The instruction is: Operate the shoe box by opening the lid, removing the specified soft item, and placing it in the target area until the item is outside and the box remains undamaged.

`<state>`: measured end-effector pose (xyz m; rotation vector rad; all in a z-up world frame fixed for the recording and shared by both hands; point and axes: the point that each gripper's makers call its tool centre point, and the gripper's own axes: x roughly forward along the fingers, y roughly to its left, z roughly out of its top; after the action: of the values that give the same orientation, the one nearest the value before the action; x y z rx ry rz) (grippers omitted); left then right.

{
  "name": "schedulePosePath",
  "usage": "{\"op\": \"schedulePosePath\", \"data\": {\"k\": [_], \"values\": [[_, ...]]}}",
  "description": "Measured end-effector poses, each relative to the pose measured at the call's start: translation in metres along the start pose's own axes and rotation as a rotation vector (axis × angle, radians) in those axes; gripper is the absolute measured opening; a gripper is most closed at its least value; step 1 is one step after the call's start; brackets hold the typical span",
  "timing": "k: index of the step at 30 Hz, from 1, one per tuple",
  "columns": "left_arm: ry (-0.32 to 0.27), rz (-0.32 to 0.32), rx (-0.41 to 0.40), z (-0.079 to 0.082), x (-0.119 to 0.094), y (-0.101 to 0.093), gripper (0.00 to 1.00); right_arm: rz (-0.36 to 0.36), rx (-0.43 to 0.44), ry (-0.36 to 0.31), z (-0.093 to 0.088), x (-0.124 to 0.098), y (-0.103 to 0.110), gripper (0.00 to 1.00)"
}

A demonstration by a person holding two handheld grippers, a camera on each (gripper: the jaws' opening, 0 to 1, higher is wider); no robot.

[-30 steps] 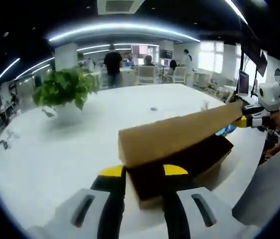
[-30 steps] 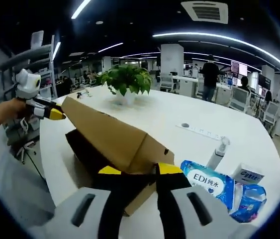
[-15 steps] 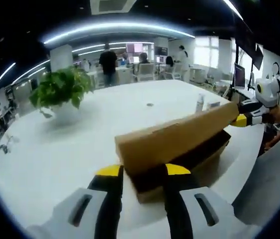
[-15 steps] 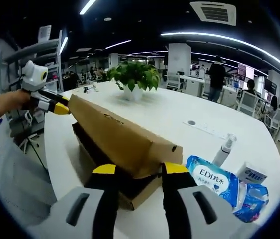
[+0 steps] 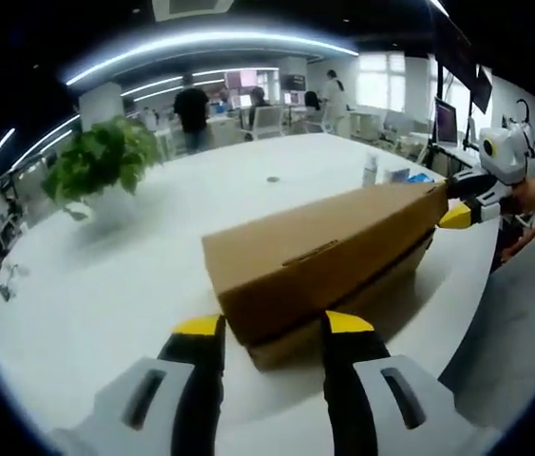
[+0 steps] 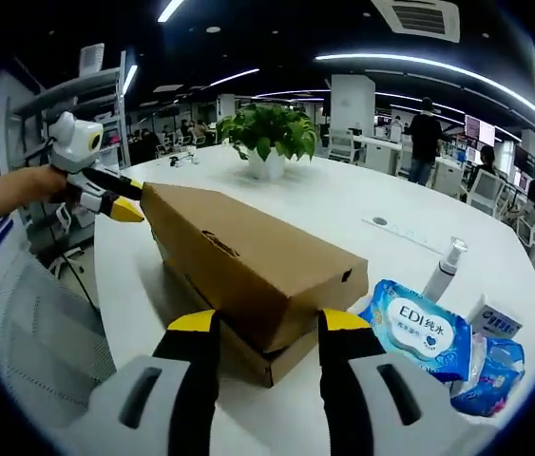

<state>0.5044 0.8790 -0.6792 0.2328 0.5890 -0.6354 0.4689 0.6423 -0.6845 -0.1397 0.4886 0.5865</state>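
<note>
- A brown cardboard shoe box (image 5: pixel 319 268) lies on a white table (image 5: pixel 105 285), its lid (image 6: pixel 248 256) down or nearly so.
- The left gripper (image 5: pixel 272 328) and right gripper (image 6: pixel 265 323) each sit at one end, jaws wide, holding nothing.
- Judged step: lid opening. Next, lift the lid gently.
- The soft item is hidden inside.

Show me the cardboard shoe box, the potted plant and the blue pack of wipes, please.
shoe box (image 6: pixel 248 261): right gripper view, on its lid.
potted plant (image 6: pixel 269 133): right gripper view, on its leaves.
pack of wipes (image 6: pixel 417 328): right gripper view, on its printed front.
</note>
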Motion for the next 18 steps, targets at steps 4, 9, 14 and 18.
{"op": "schedulePosePath", "data": {"k": [4, 9, 14, 18], "values": [[0.020, -0.009, -0.001, -0.007, 0.004, -0.002, 0.41, 0.007, 0.002, 0.010, -0.005, 0.002, 0.002, 0.40], [0.035, -0.018, -0.012, -0.014, 0.007, -0.004, 0.43, 0.013, 0.006, 0.024, -0.012, 0.005, 0.003, 0.41], [0.053, -0.023, -0.020, -0.021, 0.011, -0.005, 0.43, 0.024, 0.019, 0.038, -0.017, 0.007, 0.006, 0.43], [0.059, -0.021, -0.034, -0.025, 0.014, -0.005, 0.43, 0.024, 0.056, 0.043, -0.022, 0.010, 0.005, 0.42]]}}
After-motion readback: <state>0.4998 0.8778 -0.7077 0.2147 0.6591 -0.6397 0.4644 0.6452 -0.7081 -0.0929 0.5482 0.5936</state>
